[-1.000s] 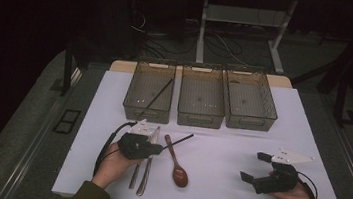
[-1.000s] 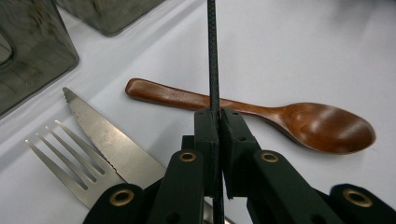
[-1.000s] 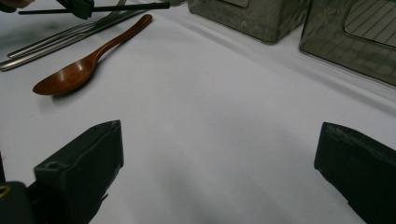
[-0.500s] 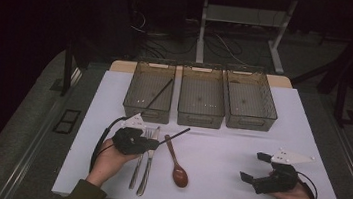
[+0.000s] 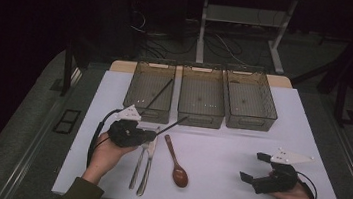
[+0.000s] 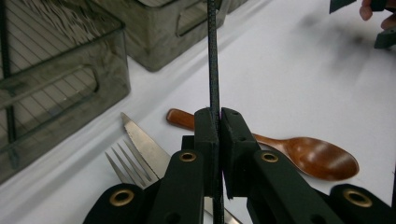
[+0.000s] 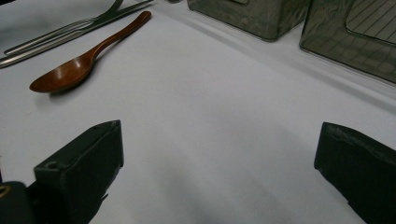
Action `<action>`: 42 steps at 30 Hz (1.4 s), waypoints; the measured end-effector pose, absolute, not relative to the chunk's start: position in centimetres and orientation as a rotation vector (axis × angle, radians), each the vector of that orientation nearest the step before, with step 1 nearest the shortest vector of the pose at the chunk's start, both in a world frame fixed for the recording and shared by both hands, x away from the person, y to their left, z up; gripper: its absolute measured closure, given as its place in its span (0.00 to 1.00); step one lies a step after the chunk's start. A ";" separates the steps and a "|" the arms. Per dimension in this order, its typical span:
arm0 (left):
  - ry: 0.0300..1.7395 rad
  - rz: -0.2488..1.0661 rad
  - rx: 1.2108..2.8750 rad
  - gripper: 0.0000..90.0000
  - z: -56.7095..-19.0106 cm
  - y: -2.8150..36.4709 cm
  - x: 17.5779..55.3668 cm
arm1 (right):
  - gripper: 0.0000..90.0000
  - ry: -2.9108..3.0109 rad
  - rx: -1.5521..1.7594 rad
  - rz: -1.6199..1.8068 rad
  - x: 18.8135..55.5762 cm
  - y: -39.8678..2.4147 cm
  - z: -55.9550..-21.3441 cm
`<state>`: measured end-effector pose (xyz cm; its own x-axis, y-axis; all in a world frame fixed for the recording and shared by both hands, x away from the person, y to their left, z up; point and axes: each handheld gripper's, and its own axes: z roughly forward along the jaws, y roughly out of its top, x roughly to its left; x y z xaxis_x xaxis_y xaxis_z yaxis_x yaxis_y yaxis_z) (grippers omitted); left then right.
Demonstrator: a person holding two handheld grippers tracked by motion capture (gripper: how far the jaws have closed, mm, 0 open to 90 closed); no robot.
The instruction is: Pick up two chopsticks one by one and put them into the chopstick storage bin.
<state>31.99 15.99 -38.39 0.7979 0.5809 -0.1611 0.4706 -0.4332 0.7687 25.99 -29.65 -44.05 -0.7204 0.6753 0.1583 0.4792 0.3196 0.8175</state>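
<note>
Chopstick point(image 6: 214, 60), thin, stiff and light, sits pinched near one end in the closed left gripper point(image 6: 218, 122), above the fork point(image 5: 139, 161) near the left bin point(image 5: 149, 87). Slippery; gripping nearer the middle would stop it swinging. Right gripper point(image 5: 257, 169) rests wide open, empty.

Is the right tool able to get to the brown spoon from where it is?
Probably yes. The right tool is open, and bare white table lies between it and the brown spoon, with nothing in the way.
</note>
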 end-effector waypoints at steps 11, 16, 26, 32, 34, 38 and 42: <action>0.803 0.202 2.071 0.94 -36.9 16.1 34.2 | 0.01 2.368 1.062 1.348 26.0 -29.7 -44.1; 0.821 0.216 2.060 0.94 -36.3 16.3 35.4 | 0.01 2.370 1.057 1.348 26.0 -29.7 -44.1; 0.865 0.234 2.039 0.94 -35.0 16.5 38.0 | 0.01 2.367 1.065 1.347 25.9 -29.6 -44.1; 0.885 0.249 2.026 0.95 -33.7 16.6 39.6 | 0.01 2.366 1.061 1.350 25.9 -29.7 -44.0; 0.889 0.259 2.026 0.95 -33.3 16.6 40.2 | 0.01 2.367 1.062 1.350 25.9 -29.6 -44.1; 0.903 0.281 2.025 0.95 -32.4 16.4 41.5 | 0.01 2.367 1.062 1.353 25.9 -29.7 -44.0; 0.931 0.304 2.010 0.95 -31.8 16.3 42.9 | 0.01 2.366 1.064 1.354 26.0 -29.7 -44.1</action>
